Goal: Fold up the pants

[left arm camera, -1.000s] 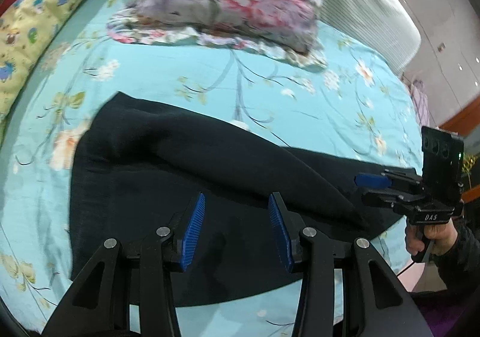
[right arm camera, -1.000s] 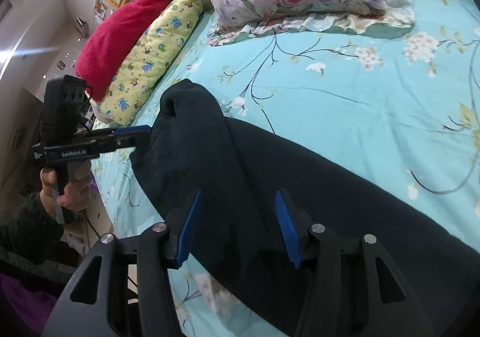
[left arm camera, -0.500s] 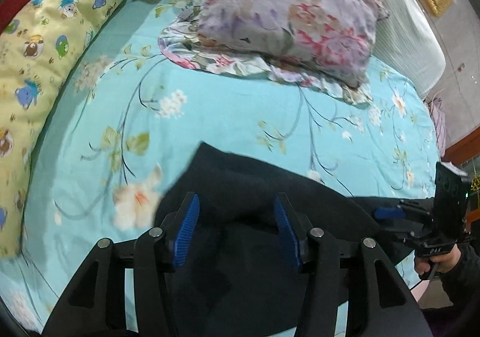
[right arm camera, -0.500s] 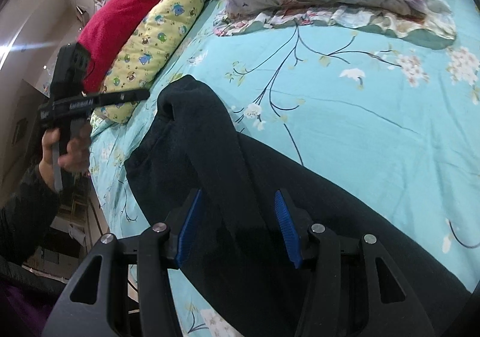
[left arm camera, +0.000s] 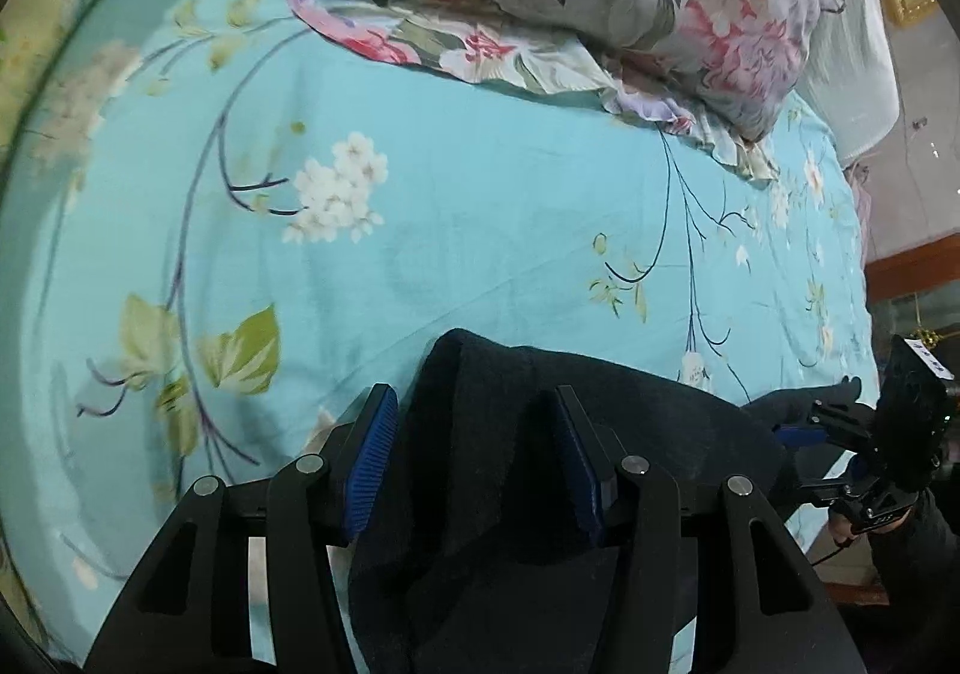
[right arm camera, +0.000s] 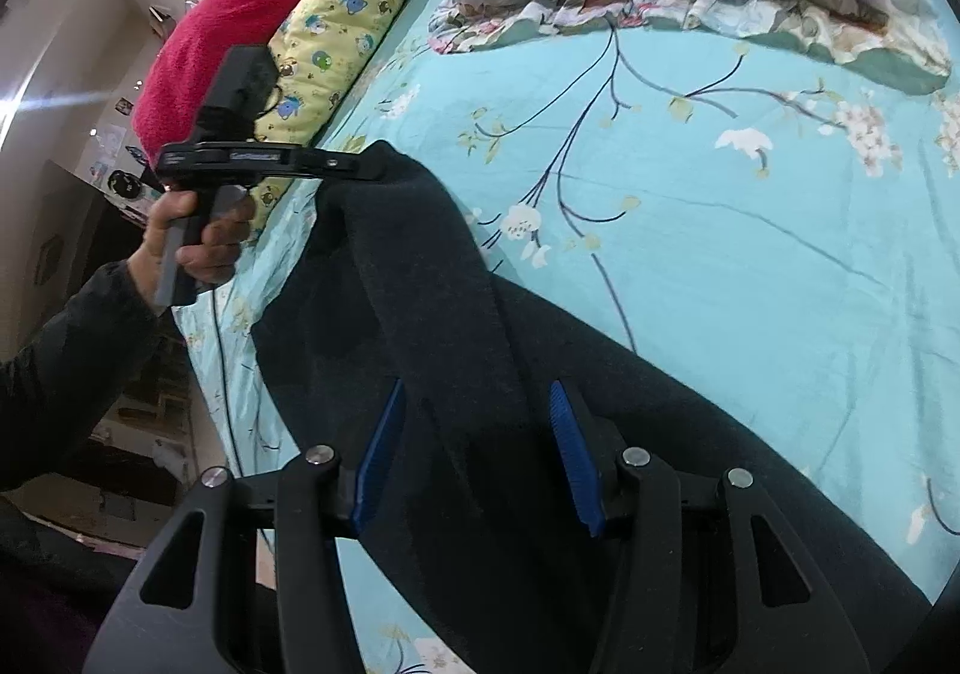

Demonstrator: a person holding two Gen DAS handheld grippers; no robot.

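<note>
Lying flat, pants (right arm camera: 480,374) run L-R across bed (right arm camera: 750,284).

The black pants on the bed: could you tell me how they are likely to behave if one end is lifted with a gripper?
The black pants would probably drape and sag, since they already lie in soft, rounded folds. Their thick, fuzzy-looking fabric suggests some weight and good grip against the left gripper pads. On the wrinkle-prone floral sheet, they might drag rather than slide.
</note>
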